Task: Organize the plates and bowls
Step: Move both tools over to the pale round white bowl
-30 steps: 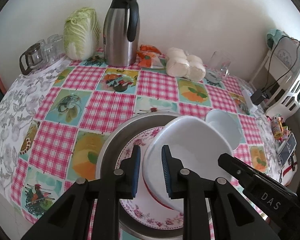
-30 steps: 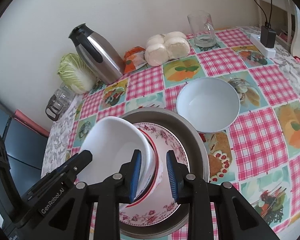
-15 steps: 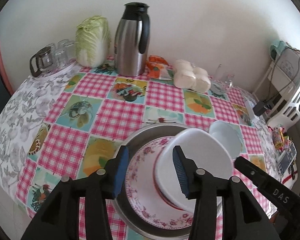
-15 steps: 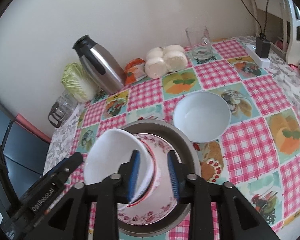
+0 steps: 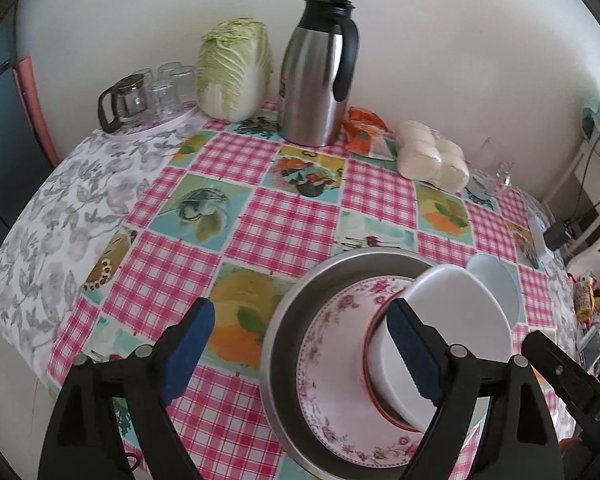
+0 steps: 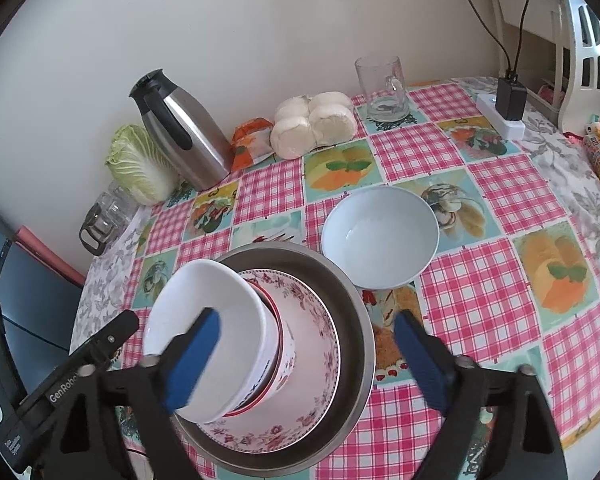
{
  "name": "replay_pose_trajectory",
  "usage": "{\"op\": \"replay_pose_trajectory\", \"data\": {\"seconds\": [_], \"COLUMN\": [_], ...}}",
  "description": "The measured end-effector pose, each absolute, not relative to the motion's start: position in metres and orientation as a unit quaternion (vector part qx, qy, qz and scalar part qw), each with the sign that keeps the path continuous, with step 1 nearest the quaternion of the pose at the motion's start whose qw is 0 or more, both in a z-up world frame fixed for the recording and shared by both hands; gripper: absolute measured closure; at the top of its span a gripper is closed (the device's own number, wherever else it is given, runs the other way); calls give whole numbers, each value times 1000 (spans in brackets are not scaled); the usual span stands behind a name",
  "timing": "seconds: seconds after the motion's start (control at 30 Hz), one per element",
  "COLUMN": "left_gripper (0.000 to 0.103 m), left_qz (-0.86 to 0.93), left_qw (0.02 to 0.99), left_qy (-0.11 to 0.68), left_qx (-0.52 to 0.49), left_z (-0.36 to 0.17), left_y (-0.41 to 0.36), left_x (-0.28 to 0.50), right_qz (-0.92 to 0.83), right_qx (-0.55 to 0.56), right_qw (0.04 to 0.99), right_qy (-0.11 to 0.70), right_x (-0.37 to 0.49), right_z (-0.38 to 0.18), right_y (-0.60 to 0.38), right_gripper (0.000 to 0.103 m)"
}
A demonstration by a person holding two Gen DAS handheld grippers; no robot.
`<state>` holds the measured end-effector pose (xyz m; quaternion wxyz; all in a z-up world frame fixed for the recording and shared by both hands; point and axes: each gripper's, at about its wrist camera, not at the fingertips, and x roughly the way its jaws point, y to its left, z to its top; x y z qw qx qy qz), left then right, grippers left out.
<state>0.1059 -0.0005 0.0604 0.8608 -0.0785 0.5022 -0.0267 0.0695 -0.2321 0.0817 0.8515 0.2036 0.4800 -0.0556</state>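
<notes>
A metal basin [image 6: 352, 312] [image 5: 288, 320] near the table's front edge holds a pink floral plate [image 6: 320, 344] [image 5: 332, 344]. A white red-rimmed bowl [image 6: 216, 320] [image 5: 452, 320] sits tilted on the plate. A pale blue bowl [image 6: 380, 232] [image 5: 496, 288] stands on the cloth beside the basin. My left gripper [image 5: 302, 356] is open, above the basin's left side, touching nothing. My right gripper [image 6: 306, 360] is open, its fingers either side of the white bowl and plate, holding nothing.
At the back stand a steel thermos jug [image 5: 320, 76], a cabbage [image 5: 234, 68], a glass pot and glasses on a tray [image 5: 140, 100], a snack packet [image 5: 364, 132], bagged buns [image 5: 432, 156] and a glass mug [image 6: 382, 88]. A charger on a power strip [image 6: 508, 104] lies at the right.
Both grippers have opened wide, let go of the white bowl and pulled back. The bowl now rests tilted on the floral plate.
</notes>
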Motion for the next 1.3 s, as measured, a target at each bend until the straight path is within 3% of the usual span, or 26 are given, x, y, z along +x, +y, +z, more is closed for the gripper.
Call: {"op": "replay_pose_trajectory", "data": {"seconds": [0.17,0.23,1.3], "left_gripper": [13,0,0], "left_qz": [-14,-9,-2], "left_qw": [860,861,884], "left_qy": [503,500,448], "left_qx": [-89,-92,-130], "left_z": [58,58,77], "left_y": [6,9,8], "left_x": [107,106,101], "right_qz": [-57,-58,-41], "right_qx": [201,201,248], "right_qw": [851,850,866], "right_qy": [482,484,433], "right_x": [70,70,60], "right_z": [80,79,99], "right_y": [-232,-232,-258], "right_gripper": [1,0,0]}}
